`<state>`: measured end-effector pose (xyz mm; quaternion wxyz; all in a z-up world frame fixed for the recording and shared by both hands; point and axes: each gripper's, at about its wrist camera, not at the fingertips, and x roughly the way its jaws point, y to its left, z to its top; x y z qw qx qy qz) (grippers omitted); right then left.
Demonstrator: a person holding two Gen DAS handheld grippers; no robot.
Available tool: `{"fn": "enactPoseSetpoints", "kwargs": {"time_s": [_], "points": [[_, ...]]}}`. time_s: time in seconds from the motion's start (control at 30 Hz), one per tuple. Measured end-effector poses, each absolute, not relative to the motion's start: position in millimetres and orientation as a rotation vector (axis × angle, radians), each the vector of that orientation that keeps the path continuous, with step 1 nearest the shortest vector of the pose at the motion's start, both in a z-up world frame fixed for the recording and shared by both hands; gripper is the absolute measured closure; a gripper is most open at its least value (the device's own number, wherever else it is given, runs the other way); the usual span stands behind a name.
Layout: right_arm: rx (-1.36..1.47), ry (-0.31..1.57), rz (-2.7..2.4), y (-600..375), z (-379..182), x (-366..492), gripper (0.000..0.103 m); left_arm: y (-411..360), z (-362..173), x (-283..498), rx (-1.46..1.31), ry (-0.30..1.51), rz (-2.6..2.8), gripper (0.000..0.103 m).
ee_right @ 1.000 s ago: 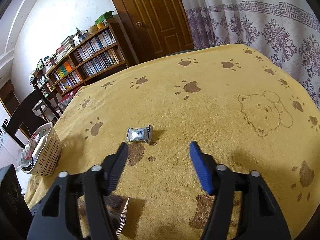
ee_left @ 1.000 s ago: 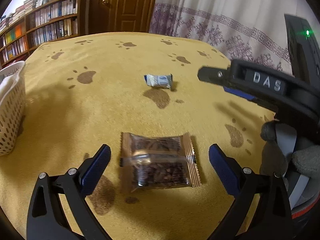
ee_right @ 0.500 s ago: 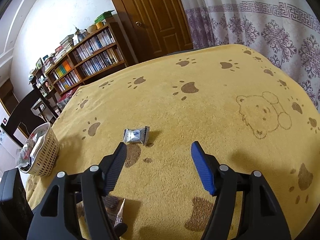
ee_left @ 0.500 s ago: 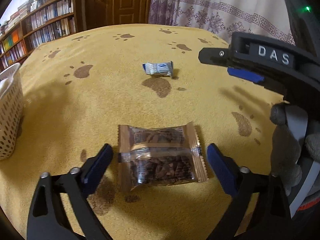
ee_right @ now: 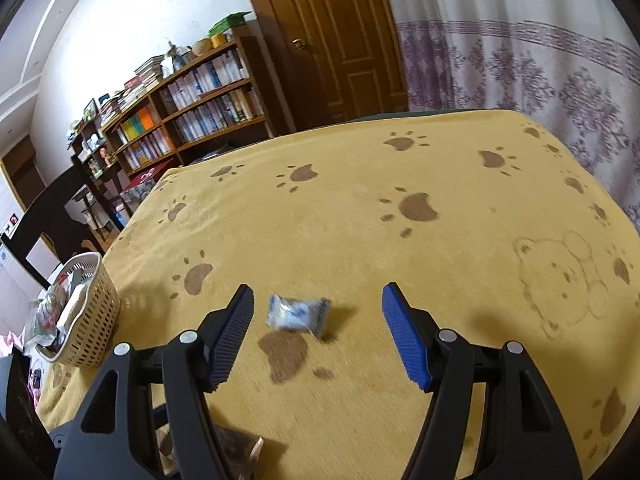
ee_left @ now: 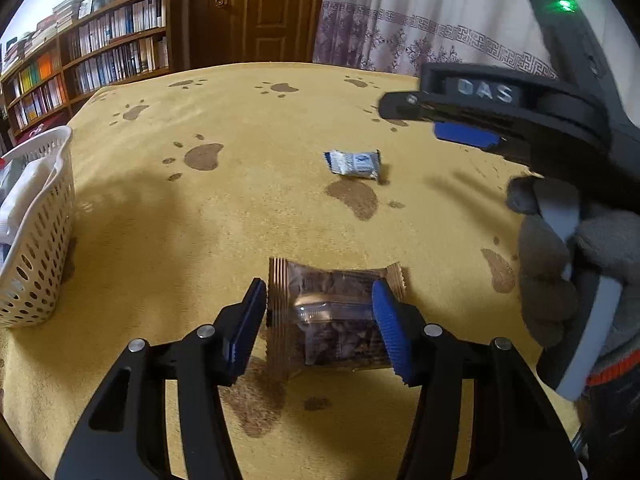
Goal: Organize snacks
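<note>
A brown snack packet [ee_left: 332,312] lies on the yellow paw-print cloth [ee_left: 240,208]. My left gripper [ee_left: 320,320] is shut on it, one blue pad pressed on each side. A corner of the same packet [ee_right: 236,452] shows at the bottom of the right wrist view. A small blue-and-white candy [ee_right: 298,316] lies on the cloth between the fingers of my open right gripper [ee_right: 318,320], touching neither pad. In the left wrist view the candy [ee_left: 354,163] sits further back, with the right gripper [ee_left: 464,132] hovering to its right.
A white perforated basket [ee_left: 36,248] holding wrapped items stands at the cloth's left edge, also visible as the basket [ee_right: 90,320] in the right wrist view. A grey gloved hand [ee_left: 560,260] holds the right gripper. Bookshelves, a door and a curtain lie beyond the table.
The left gripper's jaws have narrowed from wide open onto the brown packet. The right gripper has moved towards the small candy, which now lies between its fingers.
</note>
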<state>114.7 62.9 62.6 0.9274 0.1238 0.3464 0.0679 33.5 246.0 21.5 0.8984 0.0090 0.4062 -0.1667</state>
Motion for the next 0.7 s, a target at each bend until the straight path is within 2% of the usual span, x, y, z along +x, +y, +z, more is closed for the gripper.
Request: {"fn": "enactPoseSetpoints", "kwargs": {"time_s": [0.17, 0.23, 0.3, 0.43, 0.7], "points": [[0.252, 0.758, 0.223, 79.2, 58.3, 145.6, 0.036, 248.7, 21.7, 37.0, 0.010, 0.844, -0.340, 0.046], [0.244, 0.786, 0.253, 84.6, 51.9, 156.1, 0.036, 248.5, 21.2, 37.4, 0.010, 0.846, -0.339, 0.042], [0.223, 0.815, 0.274, 89.1, 45.0, 163.0, 0.036, 248.1, 20.8, 37.3, 0.012, 0.848, -0.342, 0.032], [0.178, 0.873, 0.341, 94.7, 31.4, 161.8, 0.036, 249.8, 21.4, 37.8, 0.008, 0.847, -0.346, 0.020], [0.113, 0.907, 0.406, 100.0, 20.8, 127.7, 0.036, 261.6, 28.6, 39.9, 0.009, 0.829, -0.321, 0.014]]}}
